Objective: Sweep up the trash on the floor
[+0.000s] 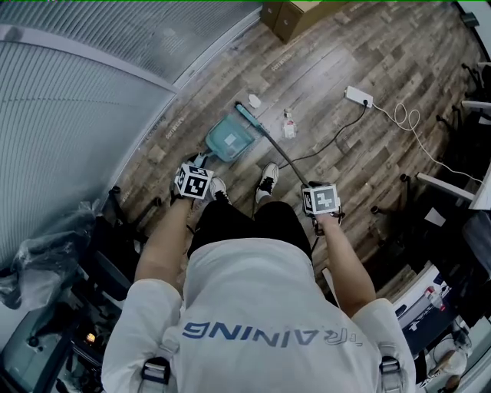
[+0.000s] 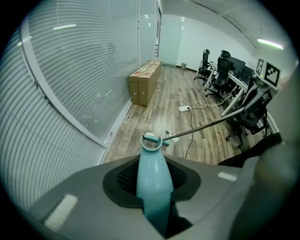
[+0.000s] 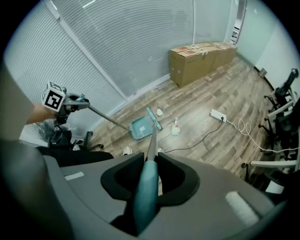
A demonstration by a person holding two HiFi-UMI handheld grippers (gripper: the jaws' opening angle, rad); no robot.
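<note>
My left gripper (image 1: 193, 182) is shut on the teal dustpan handle (image 2: 152, 183), which runs down to the teal dustpan (image 1: 228, 138) resting on the wood floor ahead of the person's feet. In the right gripper (image 1: 321, 199), shut, sits the teal grip of the broom handle (image 3: 145, 197); its metal shaft slants down to the broom head (image 1: 249, 119) at the dustpan's far edge. Two bits of trash lie close by: a small white scrap (image 1: 255, 100) beyond the broom head and a crumpled clear piece (image 1: 288, 124) to its right.
A white power strip (image 1: 358, 96) with a looping cable lies to the right of the trash. Cardboard boxes (image 1: 291, 15) stand against the blind-covered glass wall (image 1: 84, 100) on the left. Office chairs and desks (image 1: 460, 153) crowd the right side.
</note>
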